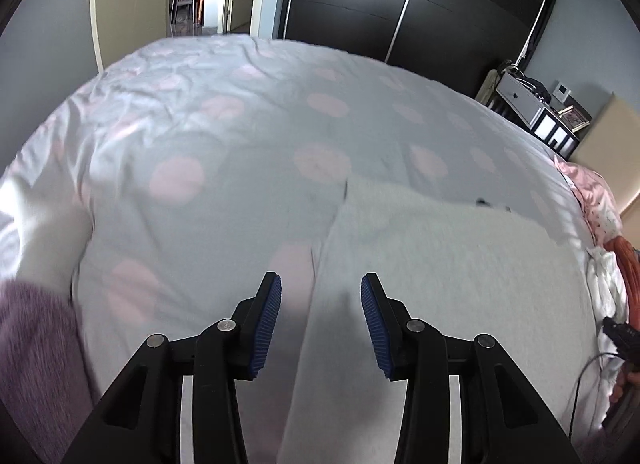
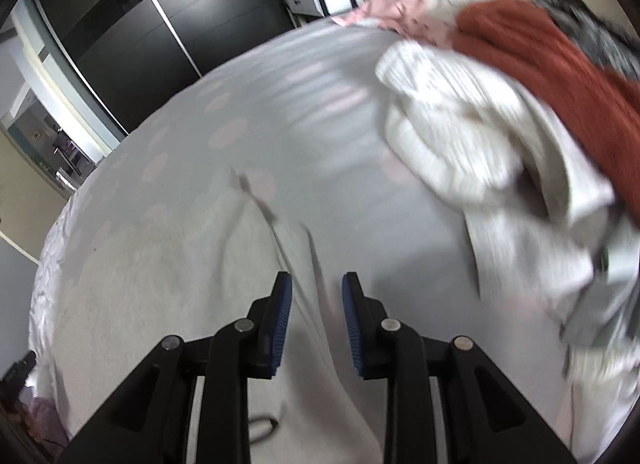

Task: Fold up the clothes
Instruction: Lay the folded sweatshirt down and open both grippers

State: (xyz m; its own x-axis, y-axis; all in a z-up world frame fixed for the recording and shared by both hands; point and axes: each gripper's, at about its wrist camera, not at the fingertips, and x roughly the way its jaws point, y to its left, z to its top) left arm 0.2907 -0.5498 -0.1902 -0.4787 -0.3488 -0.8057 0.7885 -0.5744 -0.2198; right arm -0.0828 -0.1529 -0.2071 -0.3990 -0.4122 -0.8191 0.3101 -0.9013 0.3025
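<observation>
Hovering my left tongs [image 1: 321, 294] over the bed [image 1: 240, 135], I see their blue pads spread wide with nothing between them, just above the left edge of a pale grey-white garment [image 1: 440, 256] lying flat on the pink-dotted duvet. My right tongs [image 2: 316, 292] are also parted and empty, poised over a raised fold of that same garment [image 2: 168, 264]. Off to the right sits a heap of unfolded clothes: a white ribbed knit [image 2: 452, 131], a rust-orange sweater [image 2: 560, 63] and a pink piece [image 2: 400, 3]. A purple fuzzy item [image 1: 32, 364] lies at the left edge.
</observation>
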